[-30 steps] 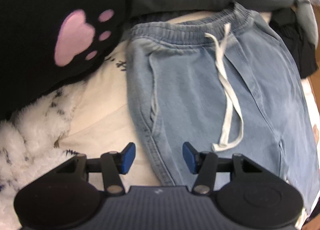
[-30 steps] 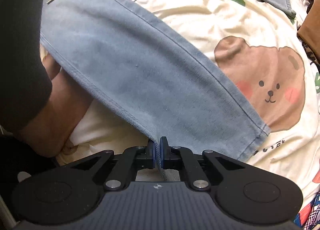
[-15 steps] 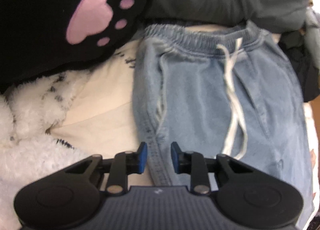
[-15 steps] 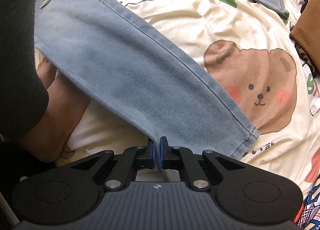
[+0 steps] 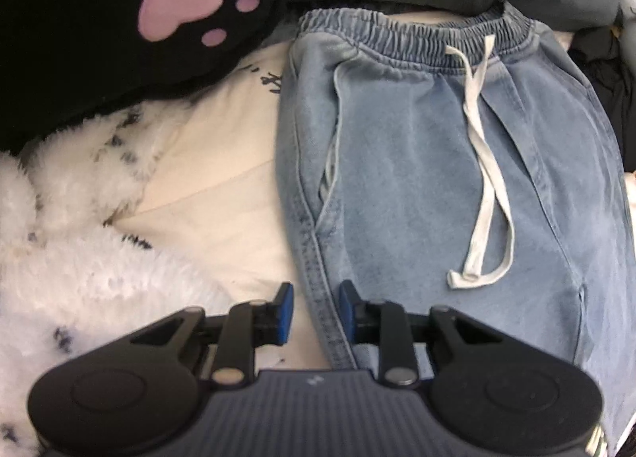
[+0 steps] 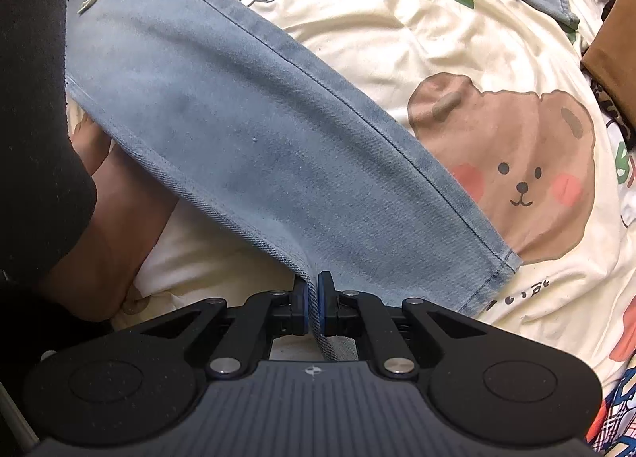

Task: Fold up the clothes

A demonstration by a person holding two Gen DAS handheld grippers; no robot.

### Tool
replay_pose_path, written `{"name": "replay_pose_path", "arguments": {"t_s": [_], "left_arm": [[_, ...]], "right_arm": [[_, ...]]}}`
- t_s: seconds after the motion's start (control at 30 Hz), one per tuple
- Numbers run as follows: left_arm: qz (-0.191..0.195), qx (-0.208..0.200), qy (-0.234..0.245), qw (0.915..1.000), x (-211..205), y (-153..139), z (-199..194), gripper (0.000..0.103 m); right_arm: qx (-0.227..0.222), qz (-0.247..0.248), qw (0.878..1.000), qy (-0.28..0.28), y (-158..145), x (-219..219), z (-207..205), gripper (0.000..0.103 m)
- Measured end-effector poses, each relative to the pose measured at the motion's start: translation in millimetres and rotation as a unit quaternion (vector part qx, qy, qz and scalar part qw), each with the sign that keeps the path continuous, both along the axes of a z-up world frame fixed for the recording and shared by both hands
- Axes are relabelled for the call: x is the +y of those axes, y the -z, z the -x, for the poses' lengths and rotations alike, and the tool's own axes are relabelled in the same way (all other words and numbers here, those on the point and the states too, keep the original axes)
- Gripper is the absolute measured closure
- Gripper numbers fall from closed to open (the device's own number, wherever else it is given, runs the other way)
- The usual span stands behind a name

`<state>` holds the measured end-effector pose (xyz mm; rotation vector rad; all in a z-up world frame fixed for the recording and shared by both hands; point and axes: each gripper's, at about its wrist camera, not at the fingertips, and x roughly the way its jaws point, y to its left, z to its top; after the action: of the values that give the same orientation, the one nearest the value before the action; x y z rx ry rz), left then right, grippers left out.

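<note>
Holding the jeans (image 6: 246,131) leg clamped in our right tool (image 6: 313,310), we seat the side seam (image 5: 314,278) deep between the part-open, empty left tool (image 5: 314,312) before pinching.

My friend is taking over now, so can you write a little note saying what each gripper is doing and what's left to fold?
Right gripper: shut on the side seam of the near trouser leg, low down towards the hem.
Left gripper: part open, astride the jeans' outer side seam below the pocket; the pads do not look clamped on it.
The jeans lie flat on the bear-print bed sheet, waistband and drawstring facing up, legs spread apart.
Done: jeans laid out, one edge gripped.
Left: grip with the left, then probably fold one leg over the other.
</note>
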<state>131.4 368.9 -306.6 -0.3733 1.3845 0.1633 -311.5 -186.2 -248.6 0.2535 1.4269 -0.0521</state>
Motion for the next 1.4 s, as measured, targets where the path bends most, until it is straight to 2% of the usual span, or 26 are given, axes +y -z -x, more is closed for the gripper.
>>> {"name": "replay_pose_path", "arguments": {"t_s": [0.37,0.53,0.7,0.93,1.4], "left_arm": [[0.008,0.026,0.002,0.9996,2,26,-6,0.076],[0.035,0.020,-0.014,0.9991,5,34,-10,0.083],[0.058,-0.003,-0.027,0.9979,11,33,-5,0.089],[0.079,-0.012,-0.034,0.9962,15,2,-5,0.092],[0.097,-0.069,0.009,0.9928,-18,-69,-18,0.095]], "right_arm": [[0.011,0.007,1.000,-0.004,-1,1,-5,0.101],[0.013,0.011,1.000,-0.005,-1,1,-7,0.101],[0.010,0.015,1.000,-0.002,-1,-1,-7,0.101],[-0.004,0.023,1.000,0.006,-11,-5,-2,0.101],[-0.062,0.058,0.996,0.034,-60,-28,-7,0.102]]}}
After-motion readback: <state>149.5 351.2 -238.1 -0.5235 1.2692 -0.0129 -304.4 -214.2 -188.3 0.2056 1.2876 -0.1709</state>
